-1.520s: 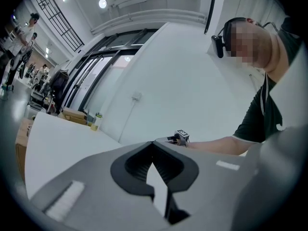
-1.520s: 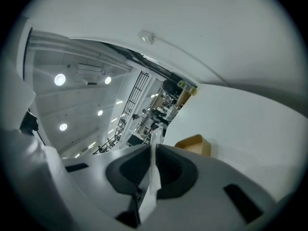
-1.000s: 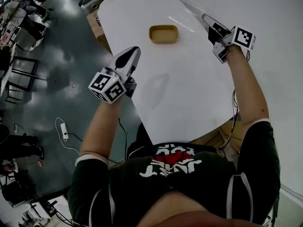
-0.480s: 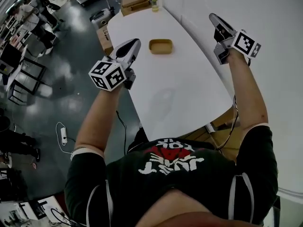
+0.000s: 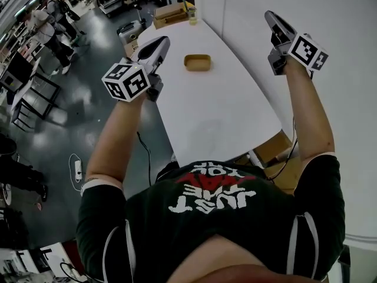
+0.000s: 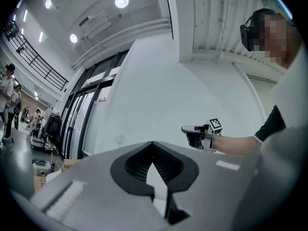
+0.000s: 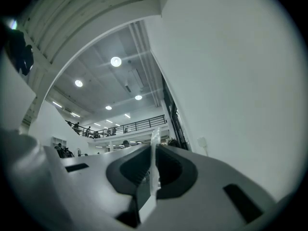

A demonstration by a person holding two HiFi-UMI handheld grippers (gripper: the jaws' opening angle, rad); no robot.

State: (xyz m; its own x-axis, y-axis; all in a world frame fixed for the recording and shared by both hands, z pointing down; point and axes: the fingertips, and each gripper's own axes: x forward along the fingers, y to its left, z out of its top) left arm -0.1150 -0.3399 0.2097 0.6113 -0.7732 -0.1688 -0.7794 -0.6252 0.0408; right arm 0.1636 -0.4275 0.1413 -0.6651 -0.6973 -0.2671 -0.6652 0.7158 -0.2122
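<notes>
I read both claws as clenched on nothing, the left claw (image 5: 158, 42) and the right claw (image 5: 272, 17) alike. One yellow dish (image 5: 197, 62) sits on the one white table (image 5: 224, 111), below and just right of the left claw, which is nearer. Its long side runs across between the claws.

Arms held up; left hand-held gripper (image 5: 160, 41) and right hand-held gripper (image 5: 271, 16) closed.

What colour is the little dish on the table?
The dish is yellowish-brown, clearest in the head view.
</notes>
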